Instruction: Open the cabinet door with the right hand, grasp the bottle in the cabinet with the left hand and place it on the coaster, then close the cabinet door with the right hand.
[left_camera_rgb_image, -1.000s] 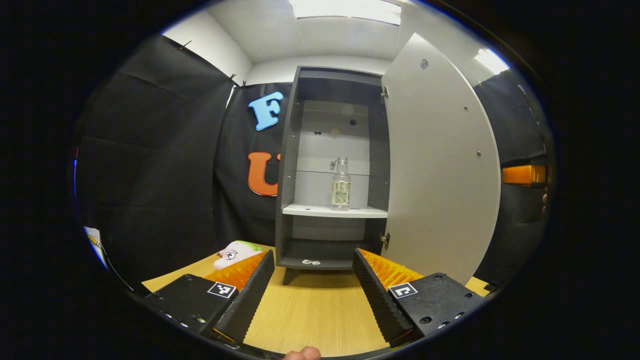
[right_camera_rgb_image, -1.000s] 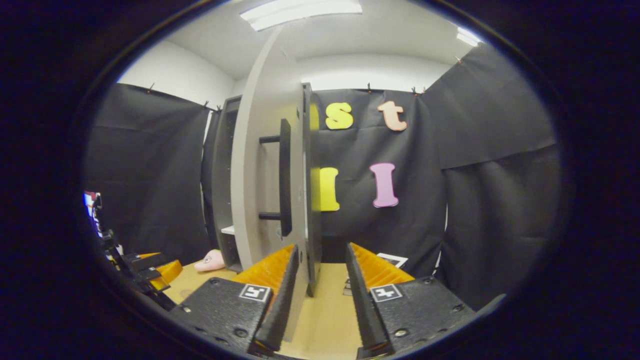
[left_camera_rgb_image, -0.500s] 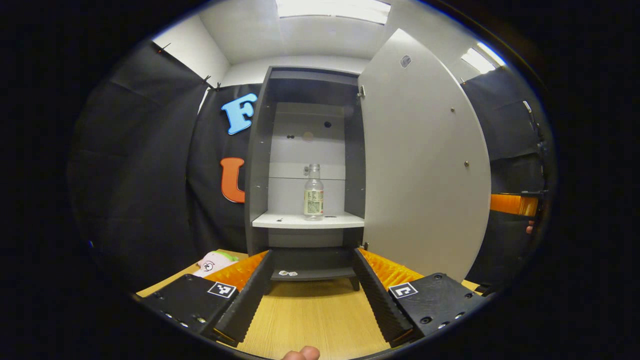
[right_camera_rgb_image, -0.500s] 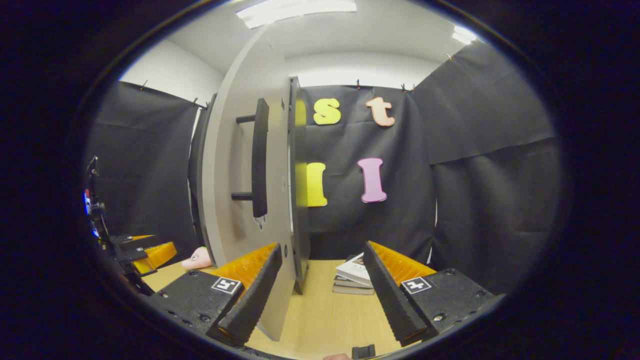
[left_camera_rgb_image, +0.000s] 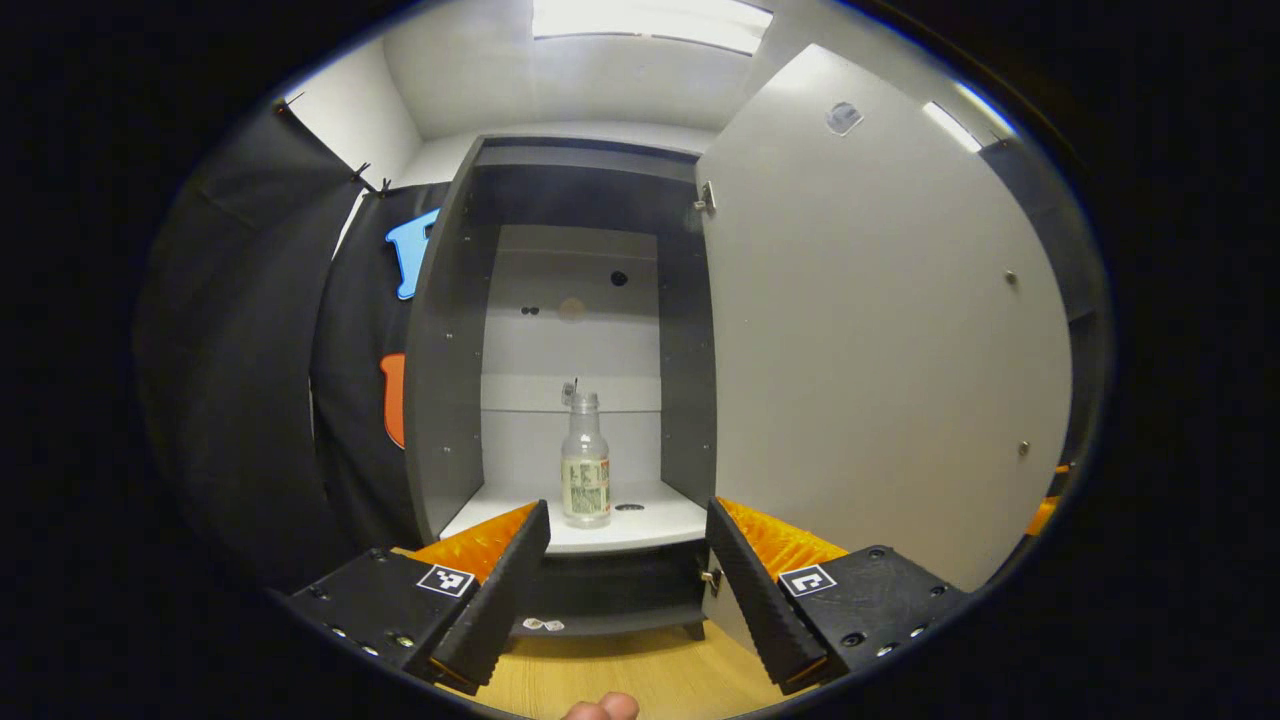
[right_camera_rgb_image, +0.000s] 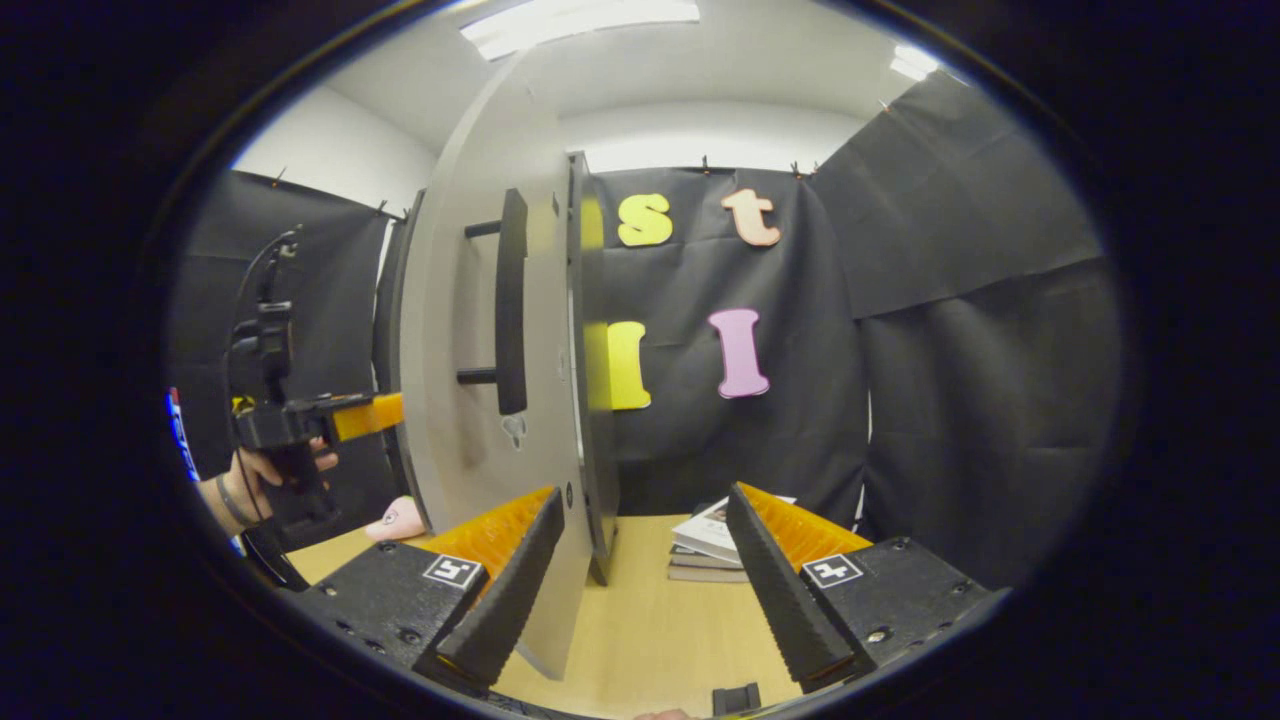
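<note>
The cabinet door (left_camera_rgb_image: 880, 330) stands swung wide, so the opening step looks done, and I judge the reach for the bottle (left_camera_rgb_image: 586, 462) to be the step in hand. My left tool (left_camera_rgb_image: 625, 570) is spread wide and empty, aimed at the bottle, which stands upright on the white shelf (left_camera_rgb_image: 650, 525) inside the cabinet (left_camera_rgb_image: 445, 350), well apart from my fingertips. Grasping it, setting it on the coaster and shutting the door are all left to do; I cannot make out a coaster in these pictures. My right tool (right_camera_rgb_image: 640, 570) is also spread and holds nothing; the door's lower edge sits just beside its left finger (right_camera_rgb_image: 500, 600), and I cannot tell whether they touch. The left gripper view gives me the cabinet's inside and the bottle. The right gripper view gives me the door's outer face with its dark handle (right_camera_rgb_image: 511, 300), a stack of books (right_camera_rgb_image: 712, 545) on the worktop (right_camera_rgb_image: 640, 640), a pink plush toy (right_camera_rgb_image: 395, 520), and my hand (right_camera_rgb_image: 250, 475) carrying the left tool beyond the door.
</note>
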